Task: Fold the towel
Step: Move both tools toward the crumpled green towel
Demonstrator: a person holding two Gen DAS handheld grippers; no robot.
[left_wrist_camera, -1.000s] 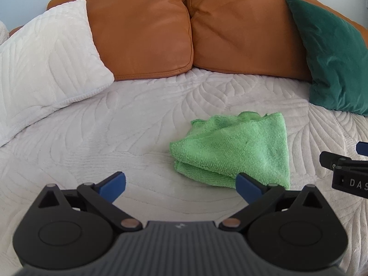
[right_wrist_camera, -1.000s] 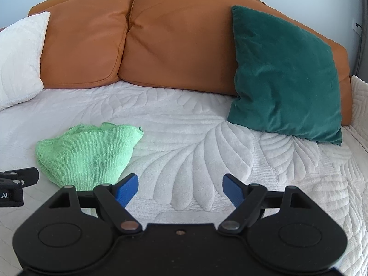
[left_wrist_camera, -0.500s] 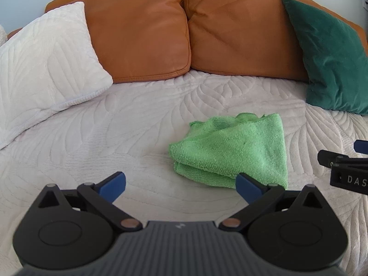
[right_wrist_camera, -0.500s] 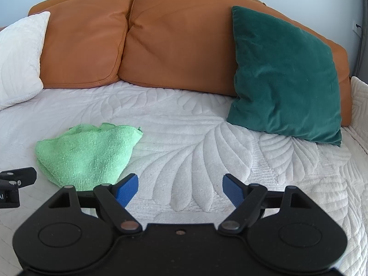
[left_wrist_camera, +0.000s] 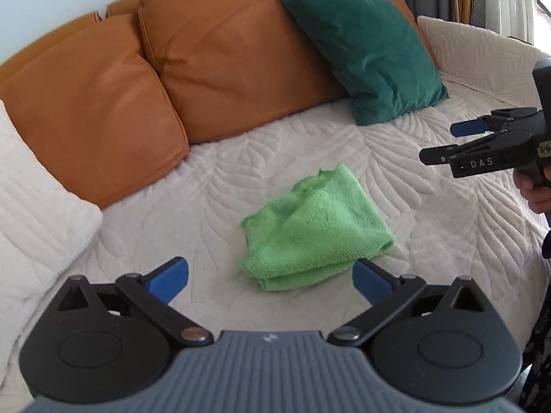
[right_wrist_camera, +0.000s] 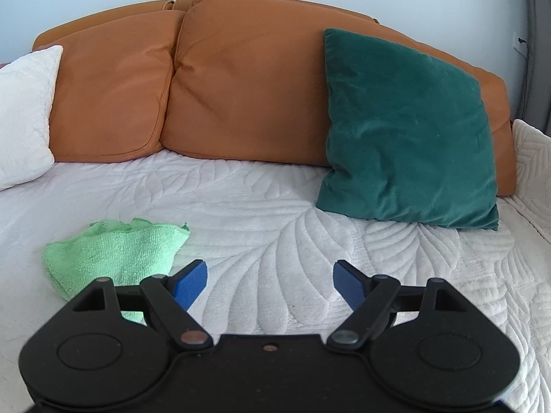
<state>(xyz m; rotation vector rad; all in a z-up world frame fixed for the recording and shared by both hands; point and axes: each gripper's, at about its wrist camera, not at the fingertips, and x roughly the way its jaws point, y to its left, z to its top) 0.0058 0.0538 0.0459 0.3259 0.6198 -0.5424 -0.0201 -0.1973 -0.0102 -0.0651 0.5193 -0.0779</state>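
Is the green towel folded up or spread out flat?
Folded. The green towel lies bunched on the white quilt with doubled layers at its near edge, a bit rumpled.

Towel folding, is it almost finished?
Looks nearly done: the towel lies folded in layers on the bed cover, though its far edge is rumpled. Nothing is in hand; left gripper and right gripper are open and empty. Only tidying might remain.

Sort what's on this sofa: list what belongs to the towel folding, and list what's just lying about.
Belongs to the job:
- green towel, lying folded on the white quilted cover
- left tool, open, empty
- right tool, open, empty

Just lying about:
- dark green cushion
- two orange back cushions
- white pillow
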